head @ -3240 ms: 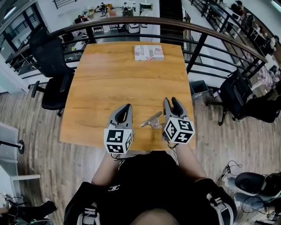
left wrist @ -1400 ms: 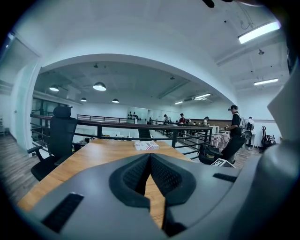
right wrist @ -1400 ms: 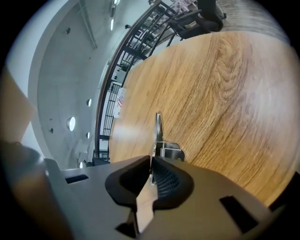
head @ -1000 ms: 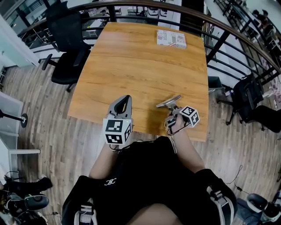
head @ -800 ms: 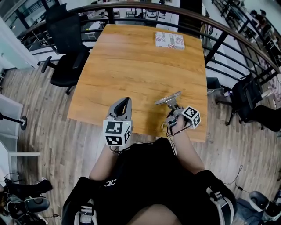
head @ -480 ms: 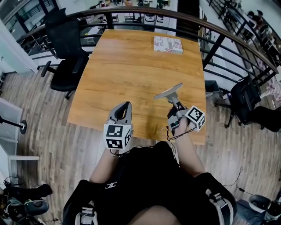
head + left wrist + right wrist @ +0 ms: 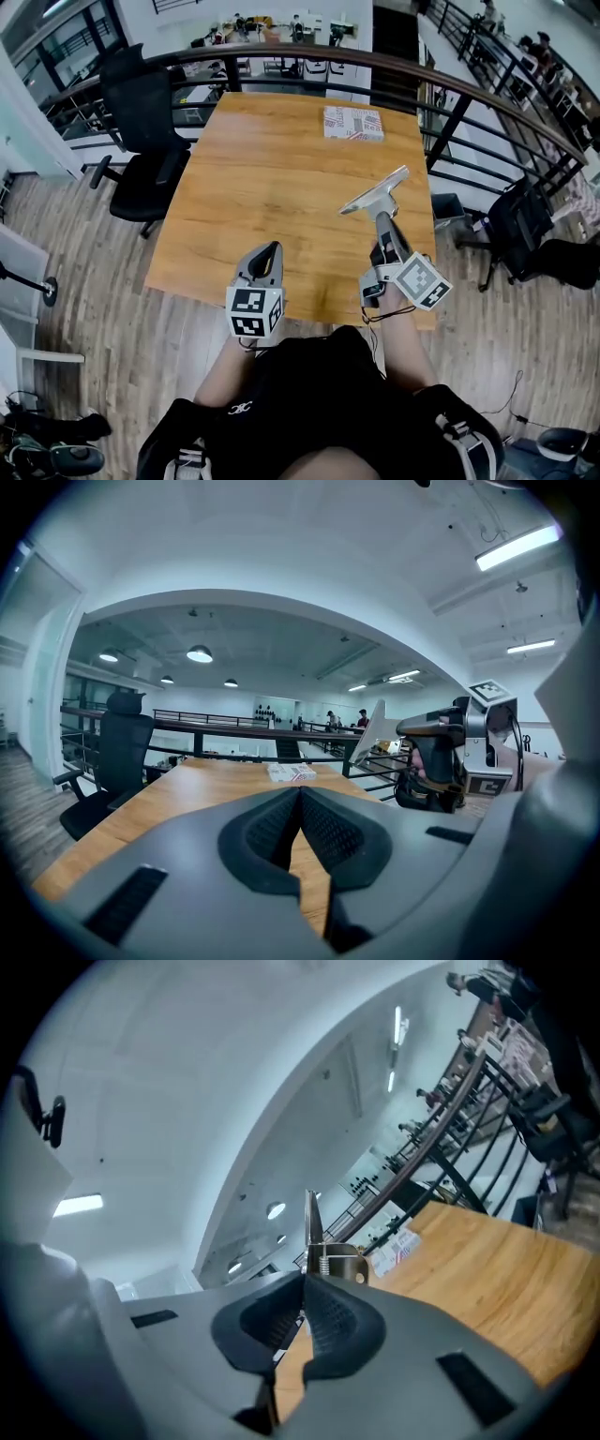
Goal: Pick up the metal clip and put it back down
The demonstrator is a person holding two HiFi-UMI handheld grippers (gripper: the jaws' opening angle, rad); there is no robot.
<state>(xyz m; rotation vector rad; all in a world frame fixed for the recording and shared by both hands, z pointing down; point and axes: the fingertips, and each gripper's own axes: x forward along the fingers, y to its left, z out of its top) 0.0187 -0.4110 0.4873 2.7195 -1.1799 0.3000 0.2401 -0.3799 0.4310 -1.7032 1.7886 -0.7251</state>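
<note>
Wood-plank flooring (image 7: 94, 309) surrounds the wooden table (image 7: 281, 178) in front of you, and a curved black railing (image 7: 309, 54) runs round its far edge. At the far left a black office chair (image 7: 141, 141) stands beside the table.

Your left gripper (image 7: 272, 249) is over the near edge of the table, left of centre. Its own view shows the two ribbed pads meeting at the tips with nothing between them, only tabletop visible through the slot below.

Farther back and right of centre, a red-and-white printed package (image 7: 353, 123) lies flat near the far edge, close to the railing.

The metal clip (image 7: 375, 192) is off the table, up in the air over its right side. You have it pinched in your right gripper (image 7: 380, 223). In the right gripper view the pads are pressed onto the clip's base, with the spring and the metal bracket just past the fingertips and the flat blade standing up beyond them. From the head view the wide blade slants up to the right. The left gripper view shows the clip well above the tabletop.

At the far right another dark chair (image 7: 525, 211) stands outside the railing.
</note>
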